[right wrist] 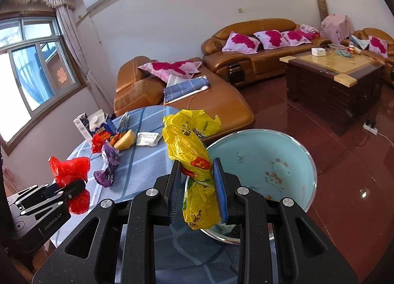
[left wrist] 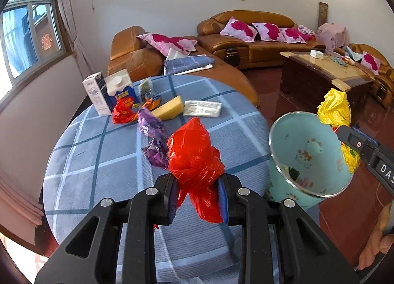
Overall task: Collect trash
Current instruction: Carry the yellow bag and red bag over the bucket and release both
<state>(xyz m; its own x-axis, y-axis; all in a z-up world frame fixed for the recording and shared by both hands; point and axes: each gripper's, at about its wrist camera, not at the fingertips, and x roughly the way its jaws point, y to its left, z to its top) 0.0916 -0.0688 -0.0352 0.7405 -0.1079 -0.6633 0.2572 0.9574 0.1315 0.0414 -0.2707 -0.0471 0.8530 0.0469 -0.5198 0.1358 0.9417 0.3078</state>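
My left gripper (left wrist: 199, 195) is shut on a crumpled red plastic bag (left wrist: 194, 158), held above the round table with the blue checked cloth (left wrist: 98, 161). My right gripper (right wrist: 195, 190) is shut on a crumpled yellow plastic bag (right wrist: 189, 141), held over the near rim of a light blue basin (right wrist: 270, 161). In the left wrist view the basin (left wrist: 310, 156) stands to the right of the table, with the yellow bag (left wrist: 335, 109) and right gripper at its far rim. In the right wrist view the red bag (right wrist: 70, 170) and left gripper (right wrist: 65, 189) are at the lower left.
On the table lie purple wrappers (left wrist: 152, 136), a red wrapper (left wrist: 122, 113), a yellow wedge (left wrist: 168, 110), a white packet (left wrist: 203, 108) and two cartons (left wrist: 108, 90). Brown leather sofas (left wrist: 246, 40) and a dark coffee table (left wrist: 327, 72) stand behind. A hand (left wrist: 376, 242) shows at lower right.
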